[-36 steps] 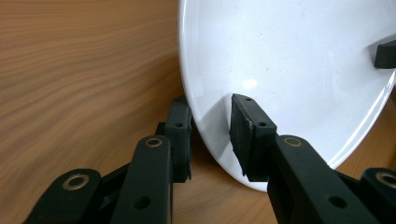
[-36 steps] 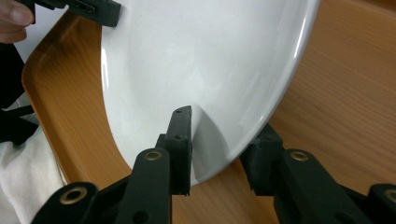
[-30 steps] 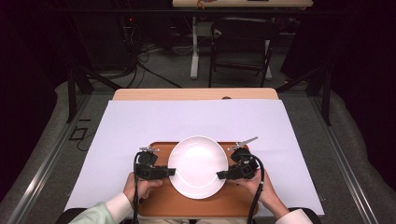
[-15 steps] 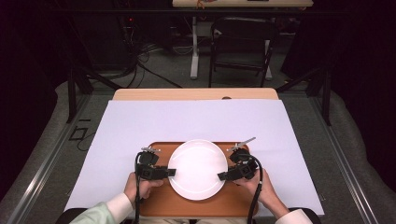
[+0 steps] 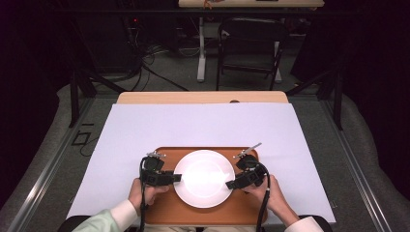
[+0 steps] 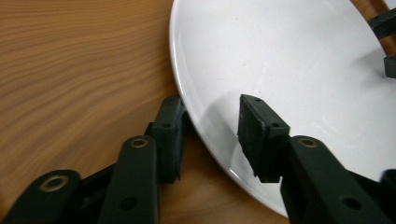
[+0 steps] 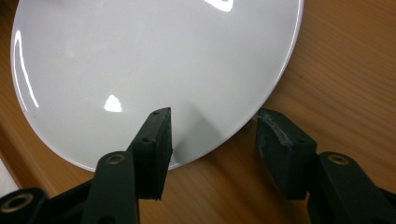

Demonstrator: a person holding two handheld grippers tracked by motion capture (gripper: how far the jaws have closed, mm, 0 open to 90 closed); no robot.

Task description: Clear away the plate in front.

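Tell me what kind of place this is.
Probably a lab or recording studio, not a kitchen: black curtains surround the table, cables lie on the floor behind it, and a lone white plate sits on a wooden tray.

In the left gripper view the white plate (image 6: 299, 79) runs off the top, right and bottom edges, so its far rim is cut away. The left hand-held gripper (image 6: 212, 135) hides a strip of that plate's near rim behind its pad. In the right gripper view the plate (image 7: 154, 65) is cut by the top edge. From the high view, the wooden tray (image 5: 203, 215) beneath the plate is cut off at the bottom edge, and a small grey thing (image 5: 252, 147) beyond the plate is too small to tell.
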